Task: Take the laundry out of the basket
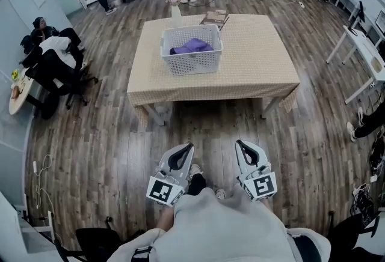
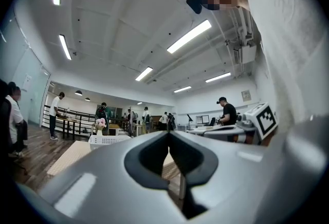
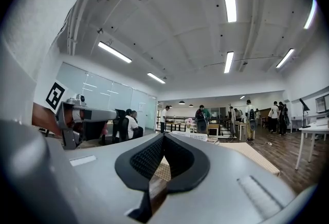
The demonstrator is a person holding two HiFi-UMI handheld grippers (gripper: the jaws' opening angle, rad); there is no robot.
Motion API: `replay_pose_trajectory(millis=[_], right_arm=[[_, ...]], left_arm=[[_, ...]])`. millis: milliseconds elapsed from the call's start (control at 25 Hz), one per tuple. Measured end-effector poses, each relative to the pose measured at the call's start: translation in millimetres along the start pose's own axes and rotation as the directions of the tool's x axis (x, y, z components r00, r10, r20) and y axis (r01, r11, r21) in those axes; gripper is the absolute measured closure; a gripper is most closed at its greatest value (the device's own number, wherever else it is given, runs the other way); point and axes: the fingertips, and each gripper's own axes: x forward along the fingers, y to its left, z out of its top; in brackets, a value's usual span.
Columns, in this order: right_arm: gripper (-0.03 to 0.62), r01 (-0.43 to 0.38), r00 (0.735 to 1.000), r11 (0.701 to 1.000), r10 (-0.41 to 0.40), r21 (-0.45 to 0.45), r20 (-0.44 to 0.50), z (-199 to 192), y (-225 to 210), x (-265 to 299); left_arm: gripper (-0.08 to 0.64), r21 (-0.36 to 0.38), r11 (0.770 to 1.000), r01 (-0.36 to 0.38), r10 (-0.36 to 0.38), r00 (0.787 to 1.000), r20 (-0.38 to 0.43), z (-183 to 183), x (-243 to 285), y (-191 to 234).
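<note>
Screening purple laundry [image 1: 192,45], the basket [image 1: 191,62] perhaps hides more.

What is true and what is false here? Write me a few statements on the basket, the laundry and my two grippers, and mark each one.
1. The purple laundry lies inside the white basket. True.
2. The basket stands on the floor beside the table. False: it stands on the table, on the checked cloth.
3. The left gripper and the right gripper are both shut, with nothing between their fingers. True.
4. The left gripper is touching the basket. False: both grippers are over the wooden floor, short of the table's near edge.
5. A vase of flowers stands at the table's far edge, beyond the basket. True.
</note>
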Motion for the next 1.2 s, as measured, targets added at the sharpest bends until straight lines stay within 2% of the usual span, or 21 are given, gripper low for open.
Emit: replay_pose_trajectory(millis=[240, 400, 600, 880, 1000, 1200], right_arm=[[0.595, 0.037, 0.999, 0.998, -0.036, -0.048, 0.017, 20.4, -12.7, 91.4], [0.595, 0.051, 0.998, 0.998, -0.050, -0.041, 0.044, 38.9, -16.2, 142.0], [0.595, 0.032, 0.999, 0.995, -0.029, -0.092, 0.027, 36.9, 5.7, 193.0], [0.595, -0.009, 0.998, 0.996, 0.004, -0.084, -0.058, 18.8, 25.5, 222.2], [0.595, 0.006, 1.000, 0.998, -0.007, -0.058, -0.027, 18.9, 17.5, 230.4], [0.595, 0.044, 0.998, 0.999, -0.045, -0.011, -0.037, 4.8, -4.0, 238.1]], left_arm=[[0.551, 0.042, 0.999, -0.006, 0.004, 0.998, 0.065, 11.3, 32.6, 78.7], [0.551, 0.046, 0.999, -0.008, 0.005, 0.999, 0.050, 16.5, 42.5, 129.2], [0.551, 0.054, 0.999, 0.001, -0.004, 0.998, 0.066, 15.8, 51.9, 187.9], [0.551, 0.026, 0.999, 0.029, -0.030, 0.999, 0.038, 2.0, 69.3, 217.8], [0.551, 0.028, 0.999, 0.038, -0.039, 0.999, 0.023, -3.5, 79.7, 224.2], [0.551, -0.001, 0.999, 0.051, -0.051, 0.999, 0.005, -18.0, 97.9, 230.7]])
